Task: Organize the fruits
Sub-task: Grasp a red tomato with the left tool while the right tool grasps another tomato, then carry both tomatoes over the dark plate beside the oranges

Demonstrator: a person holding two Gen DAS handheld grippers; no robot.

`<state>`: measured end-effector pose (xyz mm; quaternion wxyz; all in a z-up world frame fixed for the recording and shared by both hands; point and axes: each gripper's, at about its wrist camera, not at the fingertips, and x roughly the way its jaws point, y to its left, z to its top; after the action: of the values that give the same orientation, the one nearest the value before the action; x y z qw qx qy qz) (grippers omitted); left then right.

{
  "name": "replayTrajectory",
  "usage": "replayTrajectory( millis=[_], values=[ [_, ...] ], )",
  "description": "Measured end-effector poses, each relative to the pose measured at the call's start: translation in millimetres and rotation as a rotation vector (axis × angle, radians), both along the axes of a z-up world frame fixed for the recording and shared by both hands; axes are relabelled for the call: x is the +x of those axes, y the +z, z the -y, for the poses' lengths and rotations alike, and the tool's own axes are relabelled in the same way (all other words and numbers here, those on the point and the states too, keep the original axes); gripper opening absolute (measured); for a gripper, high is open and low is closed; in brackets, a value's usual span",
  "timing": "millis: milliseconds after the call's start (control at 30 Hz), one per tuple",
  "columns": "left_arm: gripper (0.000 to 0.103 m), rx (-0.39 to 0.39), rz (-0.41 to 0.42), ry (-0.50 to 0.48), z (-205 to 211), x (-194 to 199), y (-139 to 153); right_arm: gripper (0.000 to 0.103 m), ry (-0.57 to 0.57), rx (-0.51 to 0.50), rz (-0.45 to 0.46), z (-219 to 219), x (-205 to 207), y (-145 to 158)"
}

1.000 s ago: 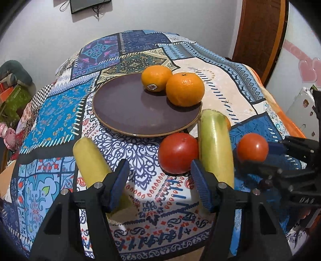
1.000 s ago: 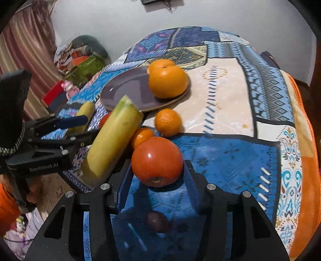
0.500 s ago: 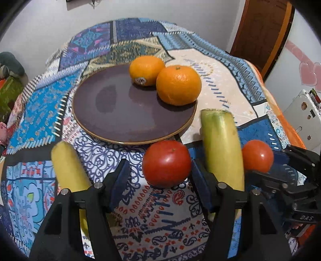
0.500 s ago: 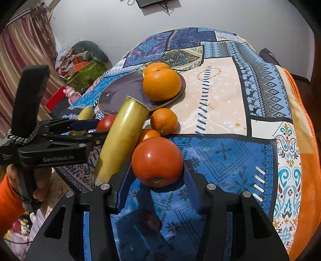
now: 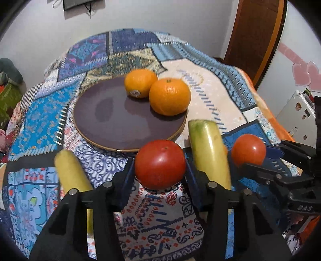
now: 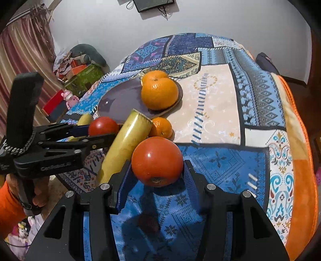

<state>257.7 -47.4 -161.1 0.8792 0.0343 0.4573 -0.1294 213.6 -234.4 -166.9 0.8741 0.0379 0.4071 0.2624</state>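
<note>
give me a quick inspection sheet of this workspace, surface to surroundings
surface: patchwork cloth covers the table
job's things: two oranges on the purple plate; a small orange and two yellow-green fruits on the cloth; two tomatoes
clutter: nothing seen
grippers: left gripper has just been closing, its pads against a tomato; right gripper holds the other tomato above the cloth
cables: cords hang from a wall screen
surroundings: curtain, toys, wooden door

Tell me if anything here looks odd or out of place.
Only two oranges sit on the plate. A smaller orange and two blunt-ended yellow fruits lie loose on the cloth. Each gripper holds a tomato.
</note>
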Motion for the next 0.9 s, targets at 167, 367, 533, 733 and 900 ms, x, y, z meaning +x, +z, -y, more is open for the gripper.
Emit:
replayTrajectory(
  millis=[167,367,533,733,900],
  values=[
    [0.049,-0.020,0.037,0.020,-14,-6,20,0.047,0.000,-0.012,0.039,-8,4,17],
    [0.049,-0.044,0.090,0.065,-36,-6,45,0.047,0.016,-0.015,0.092,-27,18,37],
    [0.049,-0.046,0.131,0.100,-53,0,60,0.047,0.031,-0.025,0.127,-46,33,47],
    [0.049,-0.029,0.148,0.133,-67,11,66,0.047,0.032,-0.035,0.147,-61,51,53],
    [0.049,-0.018,0.134,0.156,-79,24,64,0.047,0.036,-0.050,0.159,-75,70,54]
  ],
)
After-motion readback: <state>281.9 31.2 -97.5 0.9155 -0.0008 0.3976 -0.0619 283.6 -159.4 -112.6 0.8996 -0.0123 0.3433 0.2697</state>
